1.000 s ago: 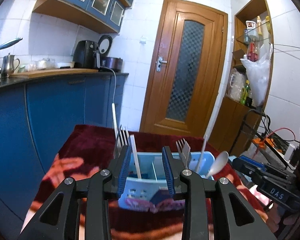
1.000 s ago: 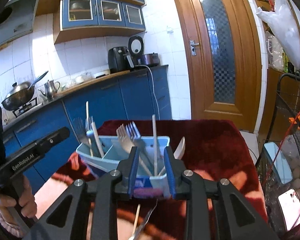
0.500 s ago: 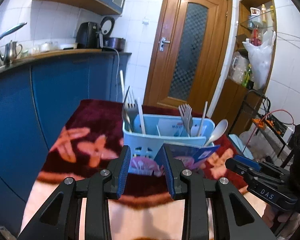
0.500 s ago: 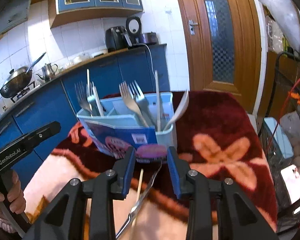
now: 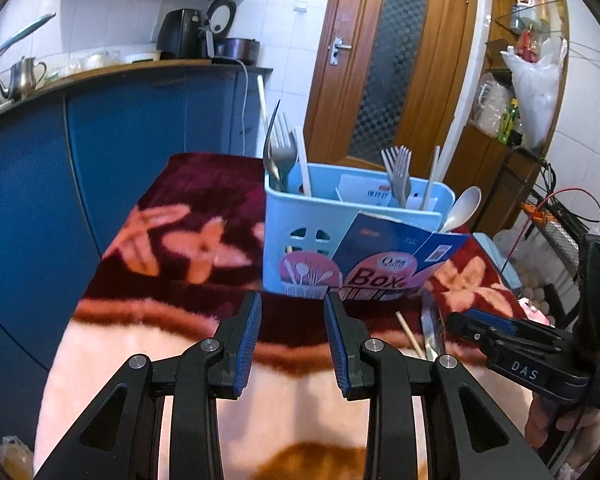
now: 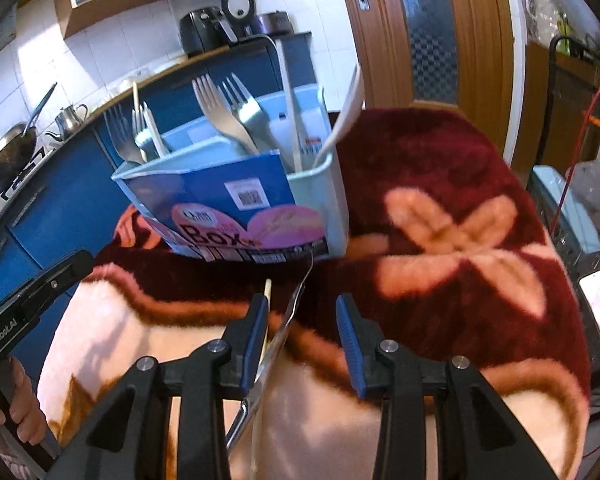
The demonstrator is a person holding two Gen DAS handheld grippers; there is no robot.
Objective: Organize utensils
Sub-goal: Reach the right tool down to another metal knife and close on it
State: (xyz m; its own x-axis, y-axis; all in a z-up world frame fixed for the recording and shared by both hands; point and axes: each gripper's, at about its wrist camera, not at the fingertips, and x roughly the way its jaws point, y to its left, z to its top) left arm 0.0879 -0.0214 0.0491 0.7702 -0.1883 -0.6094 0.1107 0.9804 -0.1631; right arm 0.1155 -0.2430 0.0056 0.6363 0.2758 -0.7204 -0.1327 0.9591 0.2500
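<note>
Utensils left to sort, a thin metal utensil (image 6: 288,320) and a chopstick (image 6: 265,320), lie on the blanket (image 6: 440,240) before the caddy (image 6: 328,200), under the empty, parted right gripper (image 6: 302,344); both look light, stiff, slippery, best pinched mid-handle, the left gripper (image 5: 293,340) likewise open.

Both tongs (image 5: 292,314) (image 6: 302,318) backed off caddy (image 5: 300,220), jaws seemingly wider.
</note>
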